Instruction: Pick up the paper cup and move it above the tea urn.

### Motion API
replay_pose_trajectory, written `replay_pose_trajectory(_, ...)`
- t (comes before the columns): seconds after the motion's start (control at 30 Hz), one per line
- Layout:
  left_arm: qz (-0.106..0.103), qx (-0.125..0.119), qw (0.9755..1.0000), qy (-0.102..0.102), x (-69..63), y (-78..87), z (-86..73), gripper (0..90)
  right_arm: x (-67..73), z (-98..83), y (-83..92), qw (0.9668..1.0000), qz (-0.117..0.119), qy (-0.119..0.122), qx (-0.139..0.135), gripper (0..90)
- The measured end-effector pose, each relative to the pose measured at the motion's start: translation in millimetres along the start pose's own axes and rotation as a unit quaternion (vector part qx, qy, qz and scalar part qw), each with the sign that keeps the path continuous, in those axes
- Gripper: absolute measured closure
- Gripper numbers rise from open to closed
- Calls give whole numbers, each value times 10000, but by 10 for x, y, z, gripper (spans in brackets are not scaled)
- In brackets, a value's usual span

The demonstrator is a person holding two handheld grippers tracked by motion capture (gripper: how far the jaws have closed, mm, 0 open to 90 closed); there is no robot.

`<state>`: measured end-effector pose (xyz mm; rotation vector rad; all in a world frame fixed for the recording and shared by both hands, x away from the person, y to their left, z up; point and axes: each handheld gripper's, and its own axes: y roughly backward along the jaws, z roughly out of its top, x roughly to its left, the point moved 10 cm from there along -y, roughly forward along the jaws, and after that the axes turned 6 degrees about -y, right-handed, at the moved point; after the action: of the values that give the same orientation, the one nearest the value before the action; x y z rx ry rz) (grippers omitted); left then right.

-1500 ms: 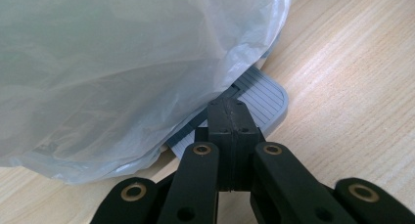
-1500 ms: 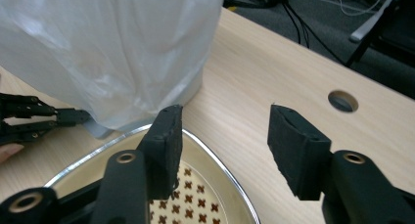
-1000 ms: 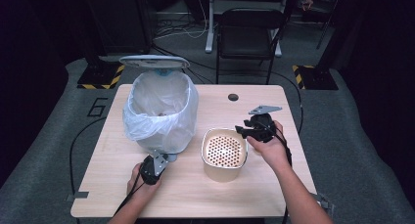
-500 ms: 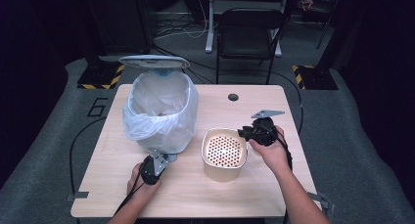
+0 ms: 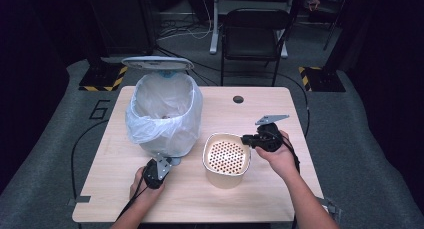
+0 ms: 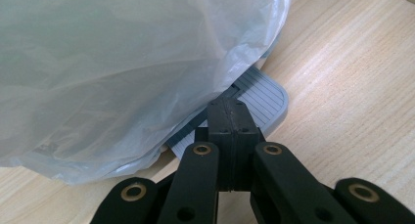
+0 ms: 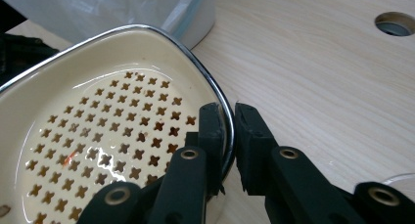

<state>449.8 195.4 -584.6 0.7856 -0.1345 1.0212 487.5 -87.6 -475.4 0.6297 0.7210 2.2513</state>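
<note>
**Right gripper clamped on basket rim, left gripper closed on bin pedal**

Room / edges:
- Table [image 5: 280,189] is light wood with a round cable hole [image 5: 238,99] at the far edge, centre. Bare wood far right and along the near edge between the two hands.
- Pedal bin [image 5: 162,116] sits far left, lined with a translucent plastic bag [image 6: 122,62], lid [image 5: 157,63] up. Bag overhangs the bin's near side and drapes close to the left gripper's jaws.
- Perforated basket [image 5: 226,159] stands centre, just right of the bin, with a narrow gap between them. Well clear of the near edge.
- Off the table: chair [image 5: 255,39] beyond the far edge, dark floor all round.

Right gripper [image 7: 230,123]:
- Comes at the basket from its right side. One jaw inside the wall, one outside, the metal-trimmed rim pinched between them. Jaws have just been closing, now gripping the rim.
- Basket floor shows cross-shaped holes, a few small reddish specks on it.

Left gripper [image 6: 230,117]:
- Near left, at the bin's foot. Jaws pressed together, nothing between them.
- Tips rest on the grey ribbed pedal [image 6: 266,99] that sticks out from under the bag. Cannot tell how hard they bear on it.
</note>
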Motion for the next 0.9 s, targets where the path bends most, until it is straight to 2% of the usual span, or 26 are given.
replay_pose_trajectory(0.17,-1,-2,10000,2,0,0,0,900,119,-32,-4,9992,258,283,138,821)
replay_pose_trajectory(0.3,-3,0,10000,-1,0,0,0,900,197,-58,6,9979,373,468,262,819)
replay_pose_trajectory(0.53,-14,0,10000,10,-3,0,0,900,269,-95,27,9958,533,618,416,819)
replay_pose_trajectory(0.7,-18,0,10000,18,-4,0,0,900,290,-90,28,9947,493,754,495,813)
replay_pose_trajectory(0.77,-18,0,10000,14,-4,0,0,900,290,-72,40,9951,407,766,470,800)
replay_pose_trajectory(0.9,-19,-3,10000,21,-4,0,0,900,275,45,138,9970,281,685,216,697)
